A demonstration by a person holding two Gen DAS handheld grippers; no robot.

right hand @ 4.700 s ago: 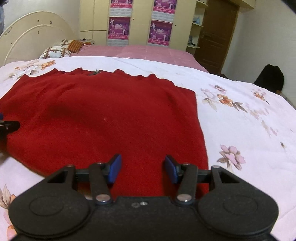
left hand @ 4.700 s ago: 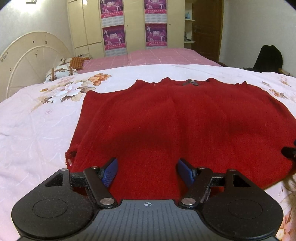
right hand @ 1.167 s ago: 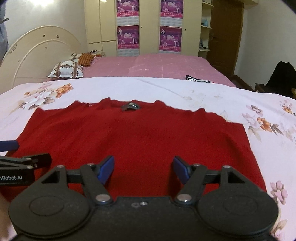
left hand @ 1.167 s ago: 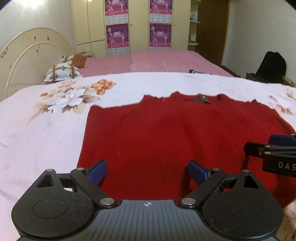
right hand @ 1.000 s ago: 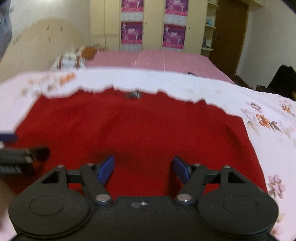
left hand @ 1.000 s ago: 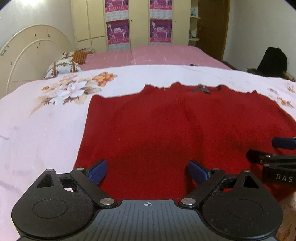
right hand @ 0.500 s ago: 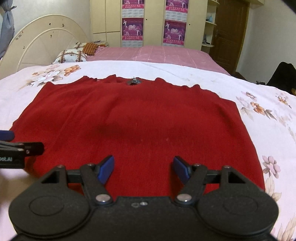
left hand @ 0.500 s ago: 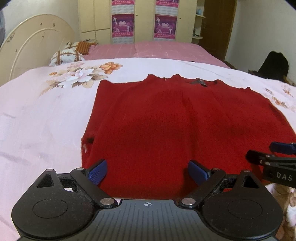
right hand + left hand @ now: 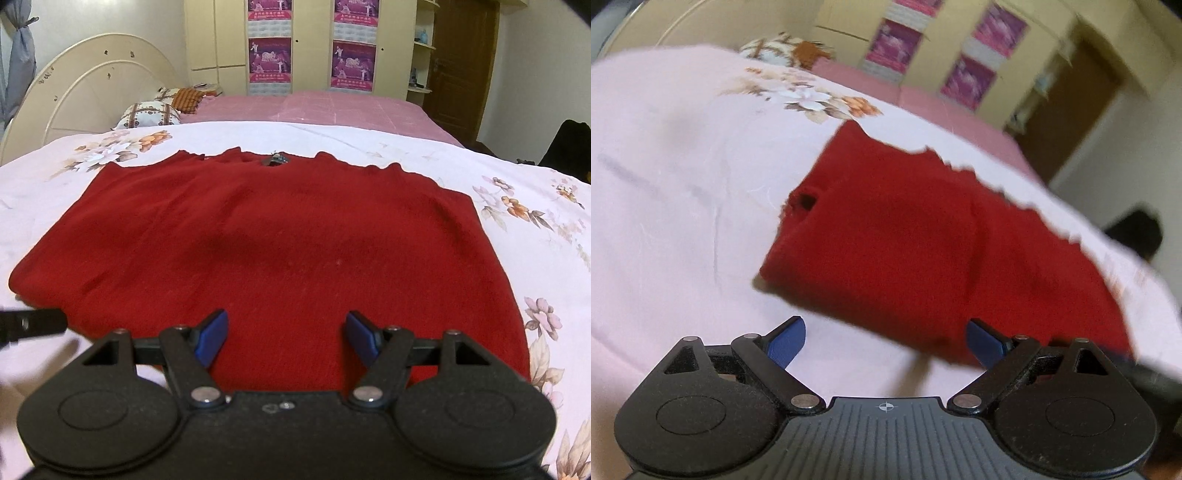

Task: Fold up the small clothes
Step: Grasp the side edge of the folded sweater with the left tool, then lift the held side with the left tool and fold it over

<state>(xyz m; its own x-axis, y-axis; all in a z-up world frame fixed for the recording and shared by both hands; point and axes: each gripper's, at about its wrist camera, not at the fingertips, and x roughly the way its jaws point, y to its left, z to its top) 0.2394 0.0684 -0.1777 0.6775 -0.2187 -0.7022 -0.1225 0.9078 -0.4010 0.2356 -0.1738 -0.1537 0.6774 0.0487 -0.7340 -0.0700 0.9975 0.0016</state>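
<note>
A red knitted garment (image 9: 280, 240) lies spread flat on a floral bed sheet (image 9: 517, 192), neckline at the far side. My right gripper (image 9: 286, 338) hovers open over its near hem, blue pads empty. In the left wrist view the picture is tilted and blurred; the red garment (image 9: 923, 243) runs diagonally, its left corner folded with a small hole. My left gripper (image 9: 884, 341) stands open near the garment's near left edge, partly over bare sheet (image 9: 665, 206). The left gripper's finger (image 9: 33, 325) shows at the left edge of the right wrist view.
A cream headboard (image 9: 92, 88) and pillows (image 9: 151, 112) stand at the far left. A second bed with a pink cover (image 9: 332, 107) lies beyond. Wardrobes with posters (image 9: 269, 59) line the back wall. A dark object (image 9: 569, 144) sits far right near a brown door (image 9: 465, 62).
My left gripper has shifted left toward the garment's left edge and rolled, so its view is tilted and blurred. The right gripper has barely moved. Both stay open.
</note>
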